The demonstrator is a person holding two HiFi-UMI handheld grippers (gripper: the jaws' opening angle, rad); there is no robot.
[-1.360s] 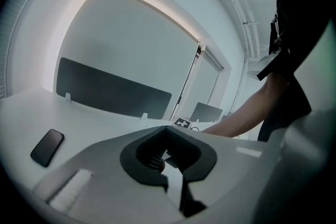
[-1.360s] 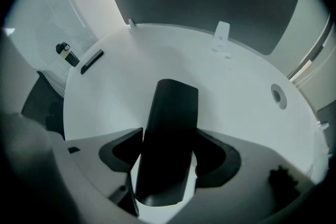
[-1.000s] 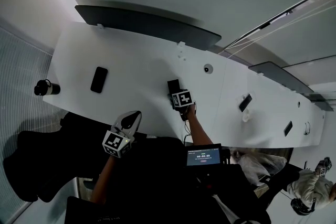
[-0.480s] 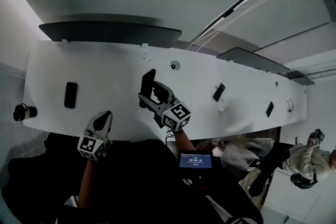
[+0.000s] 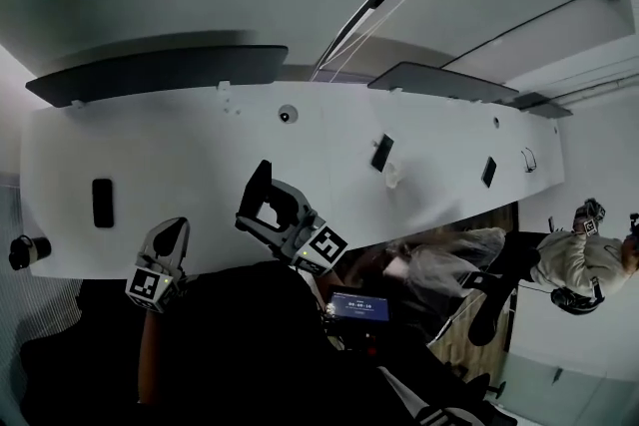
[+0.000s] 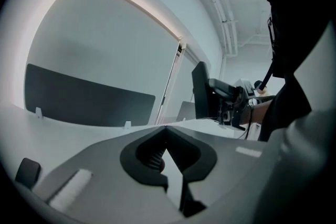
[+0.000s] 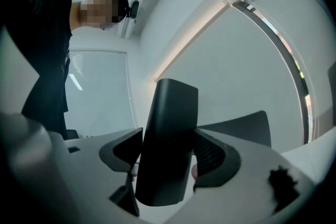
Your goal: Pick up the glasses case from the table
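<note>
In the head view, a long white worktop runs across the room with dark screens along its far edge. The right hand-held gripper holds a black glasses case raised above the near edge of the worktop. The left hand-held gripper hovers at the near edge, well apart from the case. A dark phone lies flat on the worktop to the left. In the left gripper view, the jaws are together with nothing between them. The case shows further off, held upright and clear of the worktop. In the right gripper view, the jaws are clamped on the case, one pad on each long side. It stands nearly upright, tilted slightly, its top end well past the jaw tips.
</note>
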